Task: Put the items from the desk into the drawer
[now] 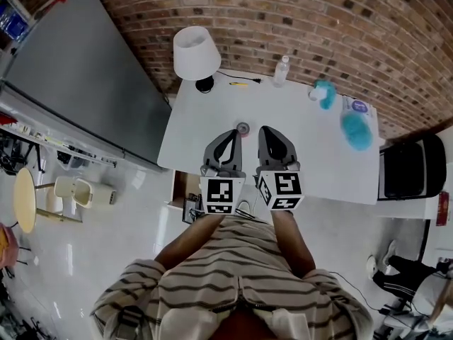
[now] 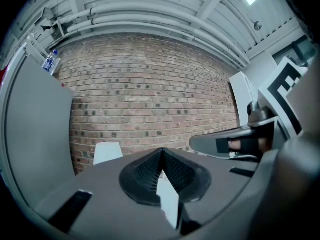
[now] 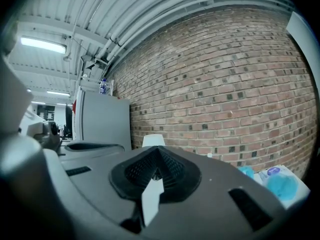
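From the head we look steeply down, from well above, on the white desk [image 1: 318, 147], left gripper [image 1: 232, 133] and right gripper [image 1: 265, 132]. Our two gripper views ride low, side by side, facing level along their jaws toward the brick wall [image 3: 225, 84]; all three views share the lamp [image 1: 196, 52].

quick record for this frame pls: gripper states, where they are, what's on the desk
left gripper: shut, empty
right gripper: shut, empty
position: side by side over the near edge of the desk
on desk: lamp, yellow pen, bottle, teal items, small round object
progress: nothing picked up yet
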A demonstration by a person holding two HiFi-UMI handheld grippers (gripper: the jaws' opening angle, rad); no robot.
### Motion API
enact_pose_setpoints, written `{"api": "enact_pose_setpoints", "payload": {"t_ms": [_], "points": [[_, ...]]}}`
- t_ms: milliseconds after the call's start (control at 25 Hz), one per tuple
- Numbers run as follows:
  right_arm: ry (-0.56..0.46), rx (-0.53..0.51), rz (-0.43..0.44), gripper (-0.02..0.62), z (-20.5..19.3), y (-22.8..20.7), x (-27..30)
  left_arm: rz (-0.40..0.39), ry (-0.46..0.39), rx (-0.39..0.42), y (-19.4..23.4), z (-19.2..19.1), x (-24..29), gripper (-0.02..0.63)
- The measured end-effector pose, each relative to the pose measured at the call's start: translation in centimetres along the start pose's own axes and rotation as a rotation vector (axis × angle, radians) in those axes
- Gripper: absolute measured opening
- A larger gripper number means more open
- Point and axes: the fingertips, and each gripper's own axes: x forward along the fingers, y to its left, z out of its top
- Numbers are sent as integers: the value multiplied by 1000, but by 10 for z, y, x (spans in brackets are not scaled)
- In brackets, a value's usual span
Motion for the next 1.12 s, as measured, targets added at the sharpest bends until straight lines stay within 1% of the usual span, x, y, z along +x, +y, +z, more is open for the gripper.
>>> {"api": "enact_pose_setpoints", "payload": {"t_ms": [240, 400, 680, 920, 1120], "points": [[23, 5, 11, 11, -7, -5, 11, -4, 14, 1, 0, -6, 8, 5], [56, -4, 15, 11, -15, -4, 20, 0, 27, -2, 10, -13, 10, 5], [127, -18, 63, 11, -26, 5, 38, -6, 34, -10, 22, -16, 12, 5], [212, -54, 89, 11, -41, 5, 60, -15, 40, -8, 30, -16, 18, 5], [327, -114, 155, 11, -60, 10, 75, -22, 43, 2, 32, -18, 20, 5]]}}
